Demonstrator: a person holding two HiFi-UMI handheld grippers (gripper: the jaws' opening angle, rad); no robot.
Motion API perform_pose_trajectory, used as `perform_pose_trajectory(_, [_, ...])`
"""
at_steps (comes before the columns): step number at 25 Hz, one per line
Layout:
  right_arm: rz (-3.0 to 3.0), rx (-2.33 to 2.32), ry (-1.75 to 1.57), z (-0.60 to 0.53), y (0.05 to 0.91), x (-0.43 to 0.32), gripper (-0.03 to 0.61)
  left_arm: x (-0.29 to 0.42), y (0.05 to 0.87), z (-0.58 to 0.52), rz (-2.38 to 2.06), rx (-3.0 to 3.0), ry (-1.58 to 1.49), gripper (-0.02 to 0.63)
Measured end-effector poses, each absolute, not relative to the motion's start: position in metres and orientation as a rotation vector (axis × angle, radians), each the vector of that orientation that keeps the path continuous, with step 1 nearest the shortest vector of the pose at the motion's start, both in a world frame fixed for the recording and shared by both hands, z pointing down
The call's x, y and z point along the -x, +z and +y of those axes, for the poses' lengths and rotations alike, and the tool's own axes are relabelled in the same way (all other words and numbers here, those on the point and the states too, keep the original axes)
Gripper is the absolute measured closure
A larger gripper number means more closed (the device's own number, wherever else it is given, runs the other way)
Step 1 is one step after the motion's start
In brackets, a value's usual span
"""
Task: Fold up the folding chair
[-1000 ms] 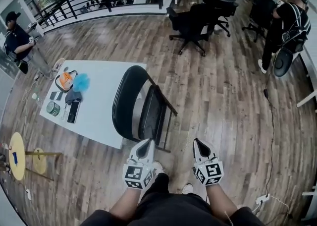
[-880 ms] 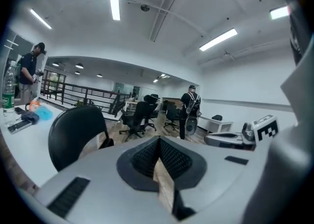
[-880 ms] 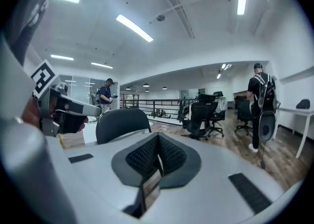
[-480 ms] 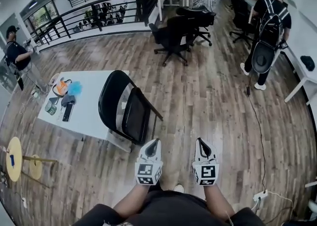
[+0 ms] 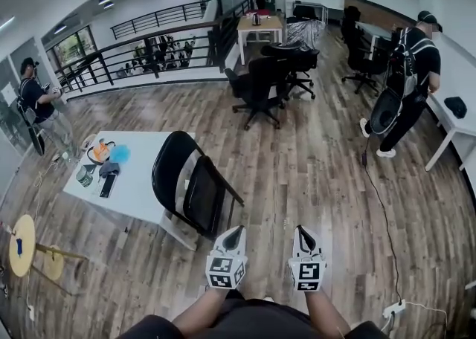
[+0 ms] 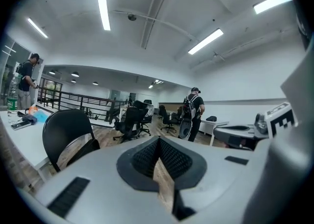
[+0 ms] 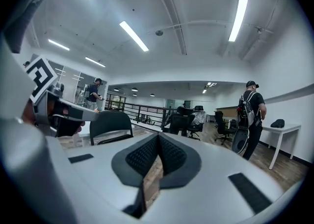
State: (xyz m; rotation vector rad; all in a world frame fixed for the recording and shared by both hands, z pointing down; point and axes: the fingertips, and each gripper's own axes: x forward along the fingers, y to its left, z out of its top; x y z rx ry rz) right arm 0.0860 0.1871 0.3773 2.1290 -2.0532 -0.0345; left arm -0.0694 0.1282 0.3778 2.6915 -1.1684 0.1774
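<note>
The black folding chair (image 5: 190, 185) stands on the wood floor against the corner of the white table (image 5: 141, 181), its seat panel tipped up steeply close to the backrest. Both grippers are near the bottom of the head view, side by side and apart from the chair. My left gripper (image 5: 232, 237) is shut with nothing in it, a short way right of the chair's legs. My right gripper (image 5: 303, 235) is also shut and empty, further right. The chair (image 6: 66, 129) shows at the left of the left gripper view beyond the closed left gripper (image 6: 158, 142). It also appears as chair (image 7: 110, 125) beyond the closed right gripper (image 7: 158, 139).
An orange bag (image 5: 99, 153), a blue cloth, a can and a phone lie on the table. Black office chairs (image 5: 260, 81) stand further back. A person with a backpack (image 5: 405, 85) is at the right, another person (image 5: 37, 99) at the left. A railing (image 5: 149, 47) runs behind.
Both grippers have drawn back from the chair, whose frame the left one was right beside a second ago. The head view has lifted, showing more of the room.
</note>
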Motion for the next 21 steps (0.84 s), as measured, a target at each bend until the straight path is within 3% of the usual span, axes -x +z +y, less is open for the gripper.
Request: perform_pose_trajectory(21, [-2.096, -2.206, -0.106, 0.195, 0.354, -0.091, 0.565, 0.083, 0.383, 0.133, -1.217, -2.695, 0.213, 0.608])
